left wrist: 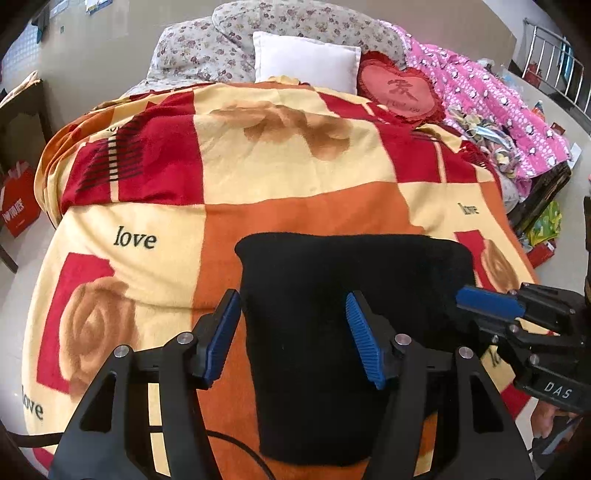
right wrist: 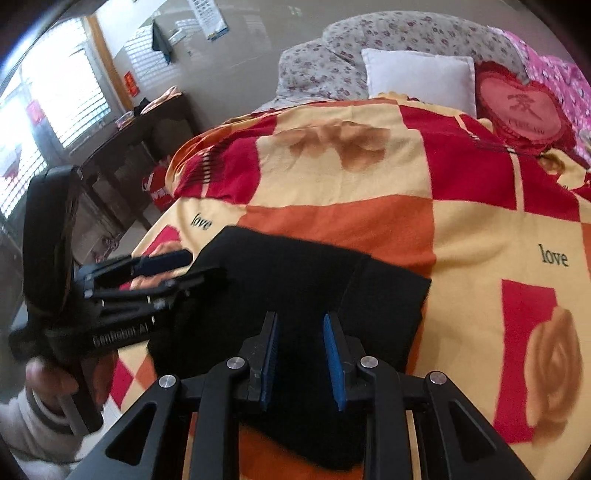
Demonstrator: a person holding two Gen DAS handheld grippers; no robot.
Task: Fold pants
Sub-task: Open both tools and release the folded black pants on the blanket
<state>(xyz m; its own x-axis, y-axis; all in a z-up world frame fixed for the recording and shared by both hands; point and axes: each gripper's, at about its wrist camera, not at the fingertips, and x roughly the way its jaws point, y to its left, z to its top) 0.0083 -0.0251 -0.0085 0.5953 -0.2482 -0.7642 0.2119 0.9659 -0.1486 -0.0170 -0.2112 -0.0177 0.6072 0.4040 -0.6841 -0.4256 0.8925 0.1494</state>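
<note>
The black pants (left wrist: 332, 332) lie folded in a compact block on the patterned blanket (left wrist: 258, 192) near the bed's front edge; they also show in the right wrist view (right wrist: 295, 295). My left gripper (left wrist: 291, 332) is open, its blue pads spread over the pants' left part, holding nothing. My right gripper (right wrist: 301, 354) is open with a narrower gap, above the pants' near edge. The right gripper also shows at the pants' right edge in the left wrist view (left wrist: 491, 306). The left gripper shows at the pants' left edge in the right wrist view (right wrist: 166, 266).
A white pillow (left wrist: 306, 59), a red heart cushion (left wrist: 399, 92) and a floral quilt (left wrist: 258, 29) lie at the bed's head. A pink quilt (left wrist: 498, 103) is heaped at the right. A dark table (right wrist: 140, 147) stands left of the bed.
</note>
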